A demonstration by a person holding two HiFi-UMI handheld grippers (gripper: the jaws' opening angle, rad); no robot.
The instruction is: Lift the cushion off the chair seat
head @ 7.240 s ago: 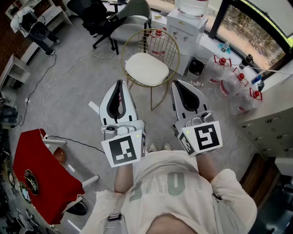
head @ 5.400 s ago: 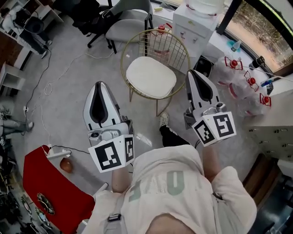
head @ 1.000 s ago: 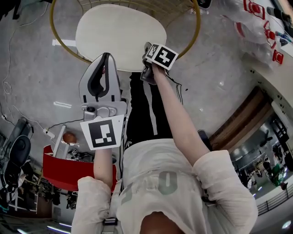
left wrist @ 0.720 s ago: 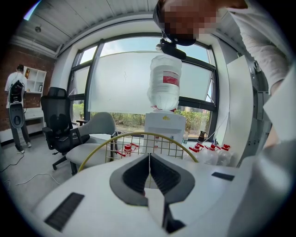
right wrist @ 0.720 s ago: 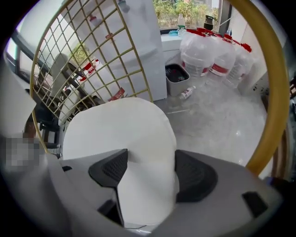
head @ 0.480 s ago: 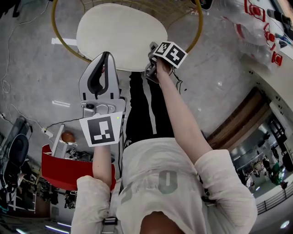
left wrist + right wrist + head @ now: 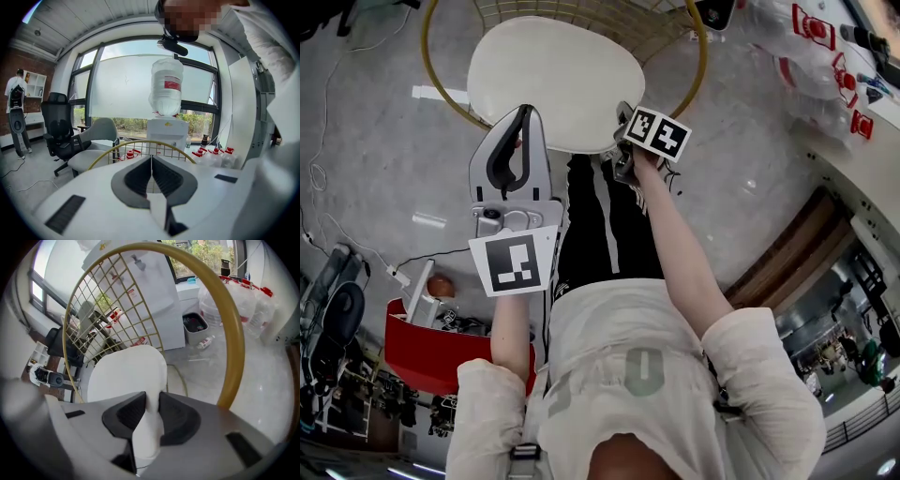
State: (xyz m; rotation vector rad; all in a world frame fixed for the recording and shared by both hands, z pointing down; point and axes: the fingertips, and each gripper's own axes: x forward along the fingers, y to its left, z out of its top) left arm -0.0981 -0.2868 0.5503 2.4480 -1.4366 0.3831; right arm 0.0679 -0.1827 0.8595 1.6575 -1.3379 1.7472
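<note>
Upper centre of the head view, the right gripper (image 7: 619, 145) clamps its jaws on the white cushion (image 7: 553, 80); left of it, the left gripper (image 7: 517, 127) has jaws together.

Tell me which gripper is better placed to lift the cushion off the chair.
Right. The right gripper is shut on the cushion at its near edge, so it can raise it. The left gripper is shut on nothing, pointing over the chair.

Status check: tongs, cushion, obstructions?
Right tongs shut on near edge of cushion; left tongs shut, empty, alongside. Rest of it lies on the chair, not lifted yet. Nothing on top; gold frame rings the far side.
</note>
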